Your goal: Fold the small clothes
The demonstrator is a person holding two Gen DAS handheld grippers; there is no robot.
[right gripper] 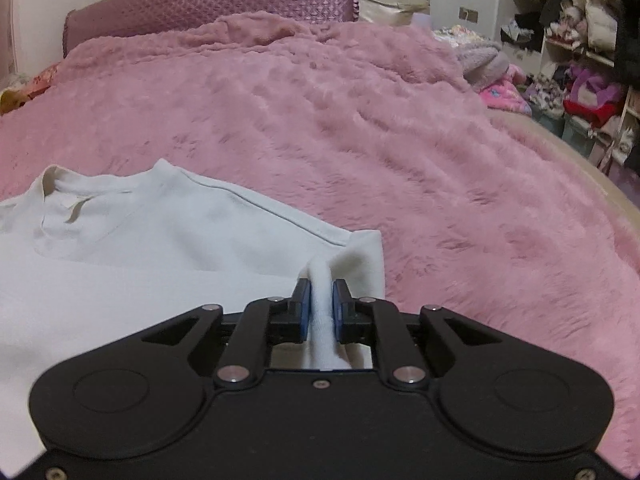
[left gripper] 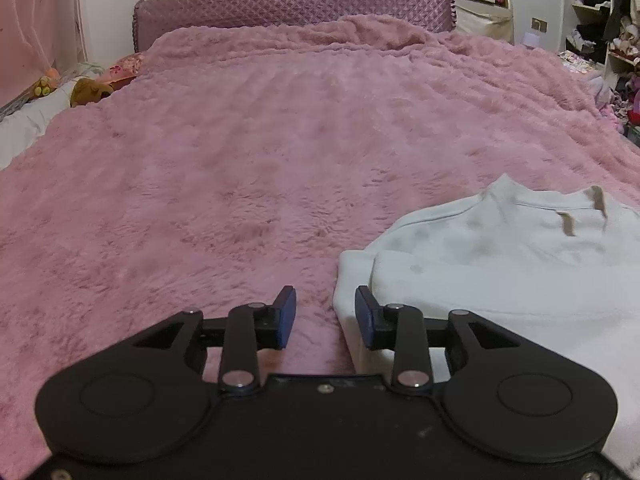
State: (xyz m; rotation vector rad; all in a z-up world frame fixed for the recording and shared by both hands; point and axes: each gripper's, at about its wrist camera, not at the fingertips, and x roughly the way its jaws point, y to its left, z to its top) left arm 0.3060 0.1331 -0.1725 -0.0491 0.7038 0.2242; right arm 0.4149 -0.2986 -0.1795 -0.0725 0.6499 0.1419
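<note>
I see a pale, whitish top (right gripper: 168, 224) lying mostly flat on the fluffy pink blanket (right gripper: 400, 128), collar toward the headboard, its sides folded in, with one right-edge fold pinched up into a ridge.

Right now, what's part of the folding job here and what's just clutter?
In the job:
- white shirt, lying on the pink blanket
- right tool, shut on a pinch of the shirt's edge
- left tool, open beside the shirt's edge, holding nothing

Lying about:
- plush toys by the headboard
- cluttered shelves
</note>
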